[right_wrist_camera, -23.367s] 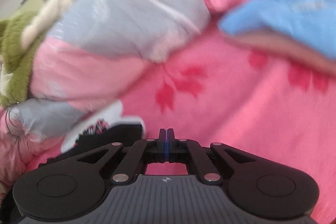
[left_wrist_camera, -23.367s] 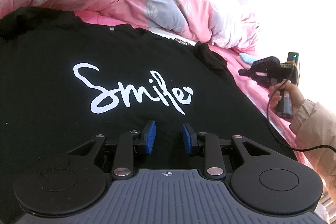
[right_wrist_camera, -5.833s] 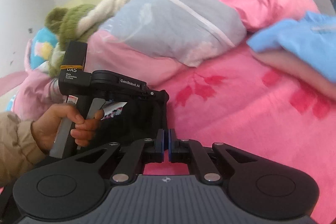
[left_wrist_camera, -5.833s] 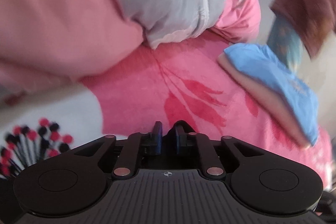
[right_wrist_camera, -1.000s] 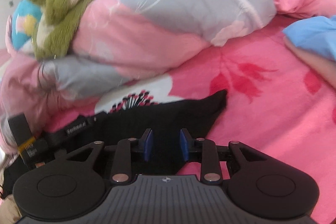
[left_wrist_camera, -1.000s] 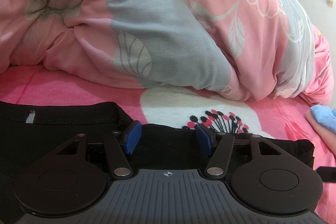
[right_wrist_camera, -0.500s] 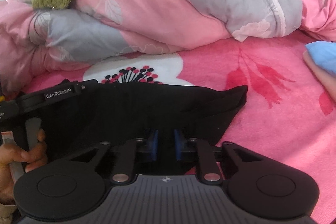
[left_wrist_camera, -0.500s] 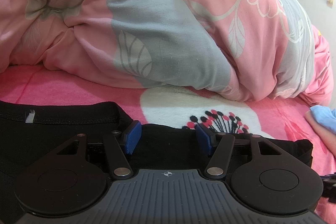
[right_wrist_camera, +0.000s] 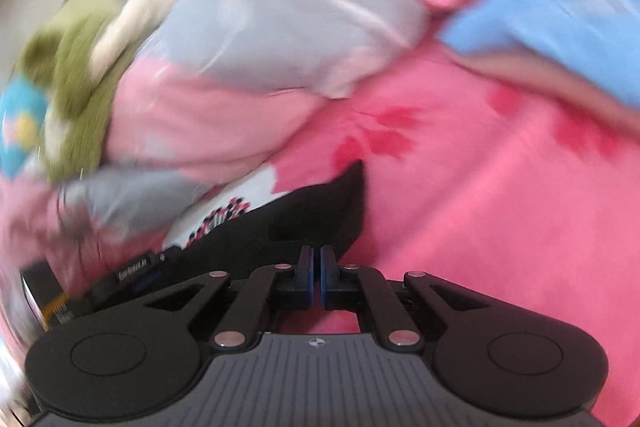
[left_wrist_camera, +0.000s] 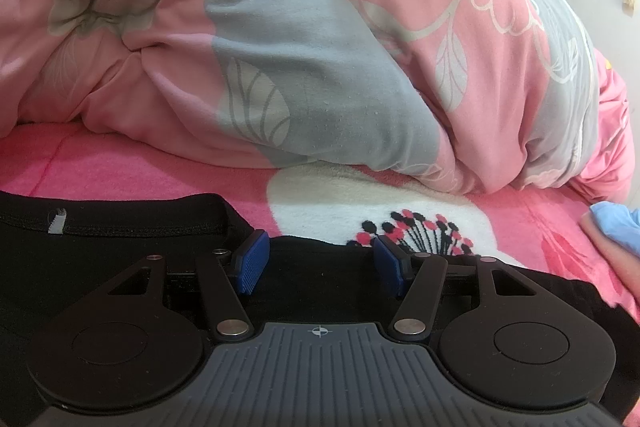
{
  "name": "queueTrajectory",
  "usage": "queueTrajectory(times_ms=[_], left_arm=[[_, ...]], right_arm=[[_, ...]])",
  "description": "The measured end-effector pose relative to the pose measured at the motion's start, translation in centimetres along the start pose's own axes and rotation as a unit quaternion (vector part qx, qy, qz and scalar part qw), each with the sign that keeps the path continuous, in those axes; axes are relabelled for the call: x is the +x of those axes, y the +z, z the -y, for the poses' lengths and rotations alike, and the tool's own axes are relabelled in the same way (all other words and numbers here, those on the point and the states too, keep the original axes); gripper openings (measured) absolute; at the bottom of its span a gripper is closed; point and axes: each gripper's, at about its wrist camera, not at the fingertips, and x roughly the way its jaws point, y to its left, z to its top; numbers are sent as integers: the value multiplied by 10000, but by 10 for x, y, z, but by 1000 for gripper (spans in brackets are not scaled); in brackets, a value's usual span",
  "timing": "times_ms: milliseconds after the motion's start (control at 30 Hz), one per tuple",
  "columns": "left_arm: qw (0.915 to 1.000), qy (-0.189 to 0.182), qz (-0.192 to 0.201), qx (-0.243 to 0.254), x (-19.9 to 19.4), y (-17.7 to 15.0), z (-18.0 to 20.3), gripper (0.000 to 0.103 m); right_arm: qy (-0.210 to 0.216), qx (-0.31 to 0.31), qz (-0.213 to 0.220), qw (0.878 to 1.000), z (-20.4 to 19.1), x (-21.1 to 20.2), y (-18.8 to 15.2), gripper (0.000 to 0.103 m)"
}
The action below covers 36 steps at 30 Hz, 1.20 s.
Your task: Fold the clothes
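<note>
- Shirt [left_wrist_camera: 120, 267] placement first: it lies flat and black on the pink bed [left_wrist_camera: 140, 175], collar and label at your left, with its far edge just short of the heaped duvet [left_wrist_camera: 300, 67].
- Your left claw [left_wrist_camera: 320, 263] rests low over the shirt near the collar. Its pads stand apart and cloth shows beneath the gap, but nothing is pinched.
- Your right claw [right_wrist_camera: 317, 277] has its pads pressed together at the shirt's right-hand edge, near the pointed corner. That view is blurred, so you cannot tell whether cloth is caught between them.
- The step in hand looks like taking hold of one side of the shirt to start a fold. No fold shows in either view, so the task seems to be at an early stage.
- For the next move, check that the right claw really has the edge. If it does, lift only enough to clear the bed and carry the edge across towards the collar side.
- Use the left claw to pin the shirt, or close it on the cloth, so the body does not drag.
- Keep clear of the duvet and the blue cloth [right_wrist_camera: 560, 19] at the right.
</note>
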Motion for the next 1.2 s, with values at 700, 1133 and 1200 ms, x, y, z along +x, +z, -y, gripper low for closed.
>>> queueTrajectory(times_ms=[700,1133,1200], left_arm=[[10000,4,2,-7,0,-2,0,59],[10000,7,4,-2,0,-1,0,59],[10000,10,4,0,0,-1,0,59]], right_arm=[[-183,23,865,9961,8,-38,-14,1],[-369,-672,-652,9949,3,80,68,42],[-349,-500,-790,9950,11,90,70,35]])
